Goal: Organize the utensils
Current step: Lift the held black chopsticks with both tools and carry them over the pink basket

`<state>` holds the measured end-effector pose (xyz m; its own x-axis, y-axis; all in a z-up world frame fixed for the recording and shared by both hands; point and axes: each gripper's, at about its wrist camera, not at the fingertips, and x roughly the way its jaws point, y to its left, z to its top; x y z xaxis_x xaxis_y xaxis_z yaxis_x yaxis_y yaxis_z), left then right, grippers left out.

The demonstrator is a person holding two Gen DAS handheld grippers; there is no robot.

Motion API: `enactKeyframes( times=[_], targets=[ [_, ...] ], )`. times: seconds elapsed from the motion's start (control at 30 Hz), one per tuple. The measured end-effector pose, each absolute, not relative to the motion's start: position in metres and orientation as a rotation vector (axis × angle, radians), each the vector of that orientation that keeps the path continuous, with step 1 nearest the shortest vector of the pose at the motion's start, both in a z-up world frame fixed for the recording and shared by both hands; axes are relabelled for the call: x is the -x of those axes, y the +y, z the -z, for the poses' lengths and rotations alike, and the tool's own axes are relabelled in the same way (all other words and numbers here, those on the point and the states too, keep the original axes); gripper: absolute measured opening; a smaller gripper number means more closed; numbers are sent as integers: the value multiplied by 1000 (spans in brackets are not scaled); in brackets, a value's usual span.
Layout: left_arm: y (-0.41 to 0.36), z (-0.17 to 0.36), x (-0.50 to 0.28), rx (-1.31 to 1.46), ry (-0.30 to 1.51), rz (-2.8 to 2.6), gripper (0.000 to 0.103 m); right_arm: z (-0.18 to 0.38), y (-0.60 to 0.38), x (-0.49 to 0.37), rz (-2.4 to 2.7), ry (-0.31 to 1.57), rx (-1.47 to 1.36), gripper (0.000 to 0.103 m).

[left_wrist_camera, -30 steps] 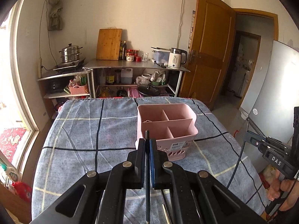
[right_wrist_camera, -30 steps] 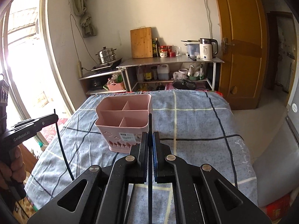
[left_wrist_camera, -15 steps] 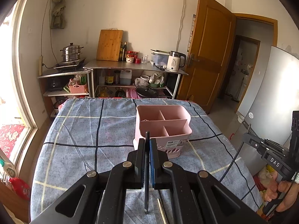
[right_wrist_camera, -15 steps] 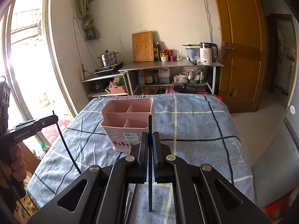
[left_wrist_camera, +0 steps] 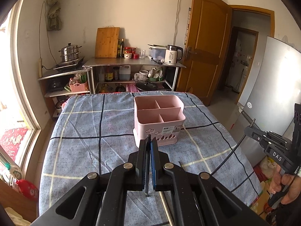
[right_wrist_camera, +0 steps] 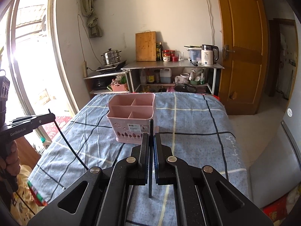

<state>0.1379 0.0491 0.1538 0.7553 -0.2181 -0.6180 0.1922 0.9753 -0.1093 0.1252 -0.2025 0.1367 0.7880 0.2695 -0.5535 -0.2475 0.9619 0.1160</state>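
Note:
A pink utensil caddy (left_wrist_camera: 159,117) with several compartments stands on the blue checked tablecloth (left_wrist_camera: 79,150); it also shows in the right wrist view (right_wrist_camera: 131,120). My left gripper (left_wrist_camera: 149,143) is shut on a thin dark utensil (left_wrist_camera: 147,169), held upright above the cloth, short of the caddy. My right gripper (right_wrist_camera: 151,137) is shut on another thin dark utensil (right_wrist_camera: 150,160), also held upright, near the caddy's right front corner. A metal utensil (left_wrist_camera: 165,207) lies on the cloth under the left gripper.
A metal shelf unit (left_wrist_camera: 131,64) with a kettle, a cutting board and jars stands behind the table. A steamer pot (left_wrist_camera: 69,53) sits at the left. A wooden door (left_wrist_camera: 205,43) and a fridge (left_wrist_camera: 272,79) are at the right. A window (right_wrist_camera: 32,56) is at the left.
Both grippers have risen and drawn back from the caddy with their utensils. The caddy now appears smaller and farther off in both views.

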Motion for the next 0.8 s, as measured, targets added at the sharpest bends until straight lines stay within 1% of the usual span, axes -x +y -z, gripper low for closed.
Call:
enactKeyframes(
  times=[0.2,0.4,0.57,0.8],
  targets=[
    [48,-156,-138,37,688,218,4,-144,-205,-125,-284,587,-44,4],
    [50,-170,-151,73,651,223,4,-156,-203,-139,-300,547,-80,4],
    [51,-189,-171,118,601,244,4,-171,-194,-156,-317,497,-113,4],
    [53,-228,-202,168,513,257,4,-198,-177,-190,-343,430,-148,4]
  ],
)
